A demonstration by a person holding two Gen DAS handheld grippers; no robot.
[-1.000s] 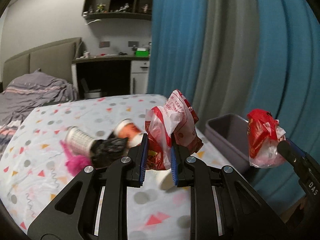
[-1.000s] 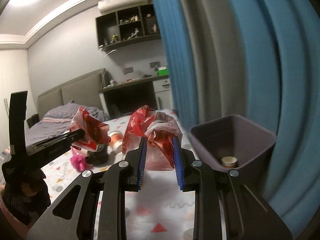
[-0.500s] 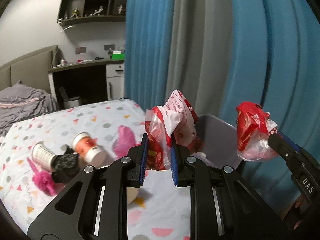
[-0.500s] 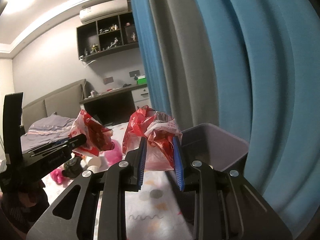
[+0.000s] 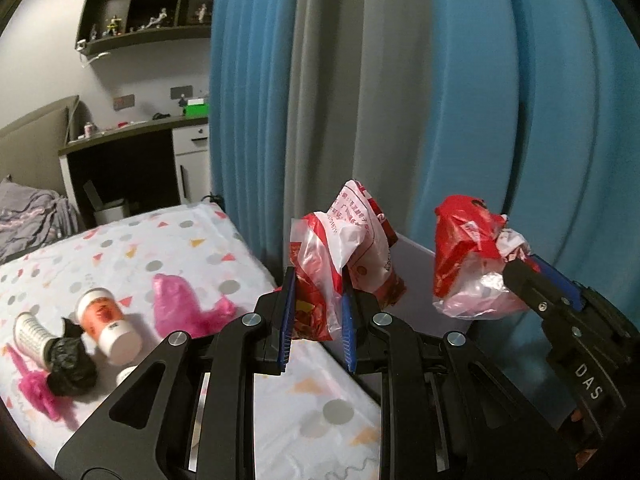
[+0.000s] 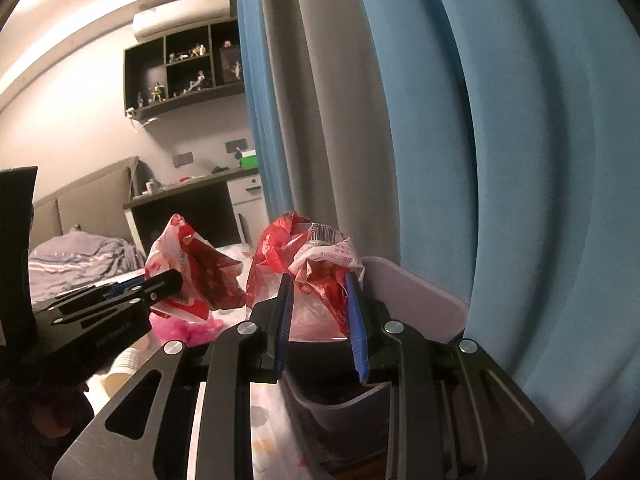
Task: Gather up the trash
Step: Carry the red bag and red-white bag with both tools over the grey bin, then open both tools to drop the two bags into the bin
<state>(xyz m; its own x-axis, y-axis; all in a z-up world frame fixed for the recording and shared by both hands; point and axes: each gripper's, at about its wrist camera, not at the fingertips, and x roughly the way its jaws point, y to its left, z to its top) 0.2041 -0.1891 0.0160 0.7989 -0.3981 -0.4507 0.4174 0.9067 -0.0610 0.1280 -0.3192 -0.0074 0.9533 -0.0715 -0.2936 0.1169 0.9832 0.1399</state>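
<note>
Gripping a crumpled red-and-white plastic bag [image 5: 340, 264] between its blue pads, the left gripper [image 5: 318, 316] holds it up over the near right corner of the bed [image 5: 200, 240], just left of the grey bin [image 5: 416, 276]. At its right, the right gripper [image 6: 320, 312] is clamped on a second red-and-white bag [image 6: 316, 272], carried above the bin's rim [image 6: 416, 292] (the open bin sits against the blue and grey curtain [image 5: 440, 100]). More trash lies on the patterned sheet at the left: a pink plastic bag [image 5: 184, 304], an orange-labelled cup [image 5: 106, 318] on its side, a black bag [image 5: 70, 364] touching a white ribbed cup [image 5: 30, 330], and a pink scrap [image 5: 36, 388] nearest. Far back stand a desk [image 5: 132, 136] and a wall shelf [image 5: 152, 4].
</note>
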